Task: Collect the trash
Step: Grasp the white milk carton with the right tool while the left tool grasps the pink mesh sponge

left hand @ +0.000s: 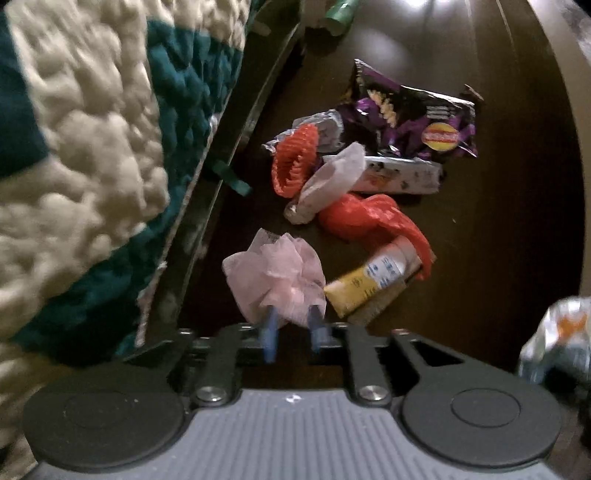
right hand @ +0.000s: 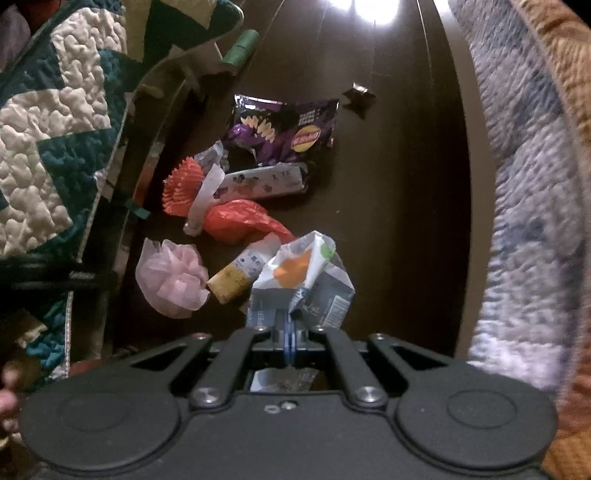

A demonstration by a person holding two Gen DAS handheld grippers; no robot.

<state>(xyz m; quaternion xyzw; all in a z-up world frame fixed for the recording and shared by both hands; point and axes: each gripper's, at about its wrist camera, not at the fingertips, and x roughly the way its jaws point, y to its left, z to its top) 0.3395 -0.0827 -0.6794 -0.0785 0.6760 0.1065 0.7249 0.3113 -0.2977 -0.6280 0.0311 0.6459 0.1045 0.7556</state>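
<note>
**Two claws over a scatter of litter on the dark floor**

From the left wrist: the left gripper (left hand: 291, 325) has its blue fingers set a little apart, tips sunk into the near edge of the pink mesh puff (left hand: 275, 275); whether they truly pinch it I cannot tell. Everything else sits around that puff. Just beside it to the right lies the yellow tube (left hand: 369, 282), touching the red plastic bag (left hand: 365, 218) beyond it. Farther past the puff are the orange ruffled cup (left hand: 293, 160), a pale crumpled wrapper (left hand: 328, 182), the white printed pack (left hand: 400, 175) and the purple chip bag (left hand: 410, 118). The quilt (left hand: 92, 129) hangs to the puff's left, a green roll (left hand: 340, 14) well beyond, and a crumpled carton (left hand: 557, 343) off to the right.

From the right wrist: the right gripper (right hand: 290, 332) has its blue fingers pressed nearly together on the bottom edge of the crushed carton (right hand: 303, 284), held off the dark floor (right hand: 399, 206). The carton overlaps the tube's end; the puff (right hand: 171, 282) lies left of it. A woven rug (right hand: 524, 206) runs along the carton's right.
</note>
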